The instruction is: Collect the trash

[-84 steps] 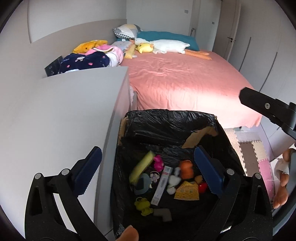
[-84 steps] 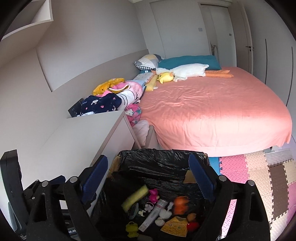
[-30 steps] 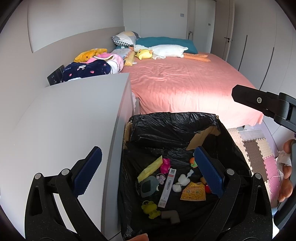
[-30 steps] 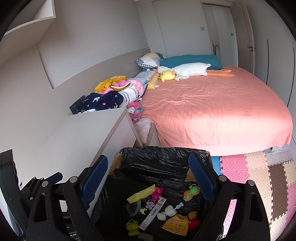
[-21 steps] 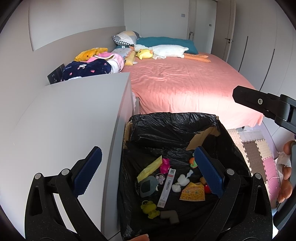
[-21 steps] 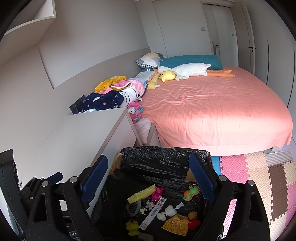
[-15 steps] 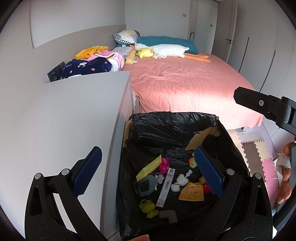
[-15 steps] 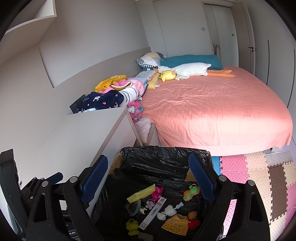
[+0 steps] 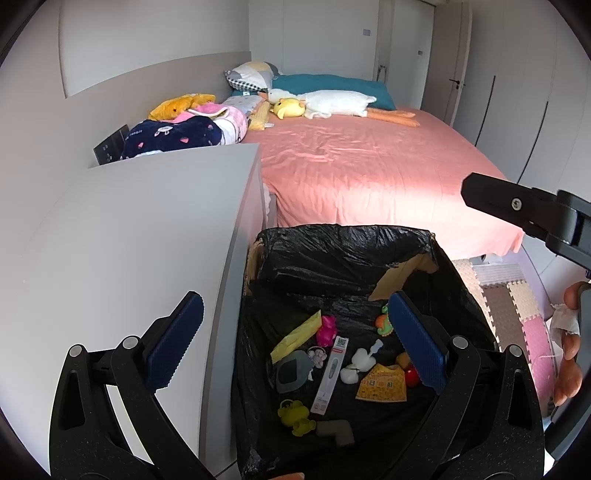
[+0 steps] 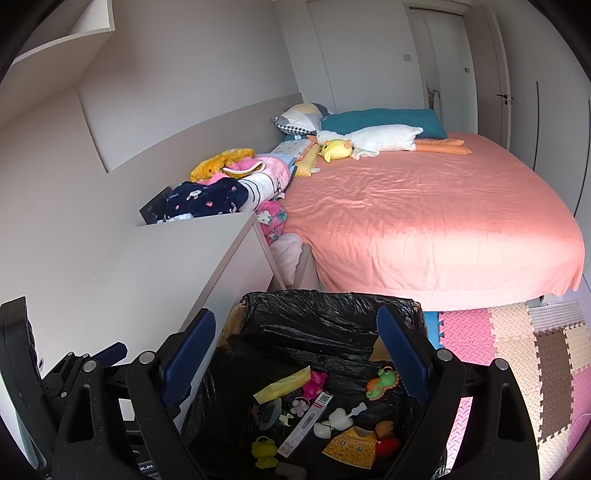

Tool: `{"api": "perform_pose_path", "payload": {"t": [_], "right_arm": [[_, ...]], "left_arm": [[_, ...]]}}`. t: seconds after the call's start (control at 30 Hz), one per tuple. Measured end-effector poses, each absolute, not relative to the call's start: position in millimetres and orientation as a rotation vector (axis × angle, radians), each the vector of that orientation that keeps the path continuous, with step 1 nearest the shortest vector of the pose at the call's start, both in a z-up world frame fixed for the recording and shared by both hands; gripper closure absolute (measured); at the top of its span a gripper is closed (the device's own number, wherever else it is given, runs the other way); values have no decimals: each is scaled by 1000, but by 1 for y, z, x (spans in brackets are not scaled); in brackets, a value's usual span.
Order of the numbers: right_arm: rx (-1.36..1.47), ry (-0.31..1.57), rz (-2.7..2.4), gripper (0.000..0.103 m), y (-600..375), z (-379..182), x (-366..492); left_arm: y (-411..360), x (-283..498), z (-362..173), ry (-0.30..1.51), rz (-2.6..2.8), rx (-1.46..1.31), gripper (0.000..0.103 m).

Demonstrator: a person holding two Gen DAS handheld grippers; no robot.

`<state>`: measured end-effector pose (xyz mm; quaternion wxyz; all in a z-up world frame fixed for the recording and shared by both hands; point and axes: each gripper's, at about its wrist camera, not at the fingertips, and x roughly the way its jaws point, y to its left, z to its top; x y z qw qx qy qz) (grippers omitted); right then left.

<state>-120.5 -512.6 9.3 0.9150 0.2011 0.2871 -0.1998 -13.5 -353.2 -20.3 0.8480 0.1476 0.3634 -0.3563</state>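
- Left hand-held gripper (image 9: 295,347): jaws spread wide, nothing between the pads; it hangs over the bin (image 9: 343,254).
- Right hand-held gripper (image 10: 297,356): jaws equally wide, empty, also over the bin (image 10: 325,314).
- Bin: cardboard box lined with a black bag, standing on the floor between the white worktop (image 9: 129,240) and the bed (image 9: 369,166), touching the worktop's side.
- Trash on the bin floor: yellow wrapper (image 9: 295,336), pink toy (image 9: 327,325), long white box (image 9: 330,373), yellow packet (image 9: 382,384), yellow-green frog toy (image 9: 293,411).
- Left view only: the right gripper's black body (image 9: 524,214) at the right edge, with fingers of the person's hand (image 9: 570,369) below it.
- Right view only: green-orange seahorse toy (image 10: 382,382) seen in full (left view hides it partly behind a pad); foam floor mats (image 10: 517,343); wall shelf (image 10: 70,33); left gripper's edge (image 10: 18,369).
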Motion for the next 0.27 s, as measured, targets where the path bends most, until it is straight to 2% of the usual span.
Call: {"api": "perform_pose_path", "payload": {"t": [0.27], "right_arm": [[415, 594, -406, 14, -512, 9, -122]], "left_arm": [[-351, -11, -20, 782, -742, 302, 6]]}}
